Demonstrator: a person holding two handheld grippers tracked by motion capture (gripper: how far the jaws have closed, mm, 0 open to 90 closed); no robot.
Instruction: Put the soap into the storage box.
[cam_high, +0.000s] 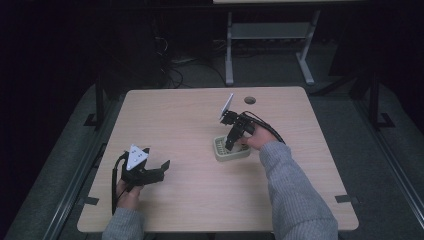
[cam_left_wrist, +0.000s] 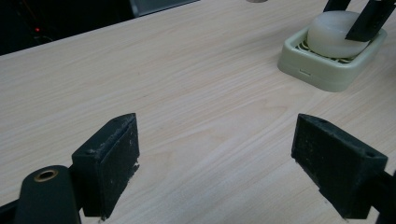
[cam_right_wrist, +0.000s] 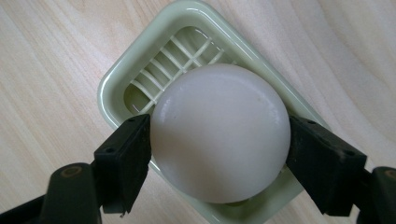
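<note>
Both arms are wearing grey knitted sleeves (cam_high: 295, 192). The left gripper (cam_high: 152, 162) is showing a black body, a pale three-cornered plate with dark dots on top and a black cable trailing near the hand. The right gripper (cam_high: 231, 141) is carrying the same plate and cable. The jaw pads are looking matte black and scuffed (brass-coloured screw holes are showing at the hinges).

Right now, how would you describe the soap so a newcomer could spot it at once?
Start at the pale wooden table and look right of centre to the light green slatted soap dish. The soap sits in it, clamped between the black jaws of the right tool. It is a round, smooth, milky-white puck, the table's one white rounded thing.
</note>
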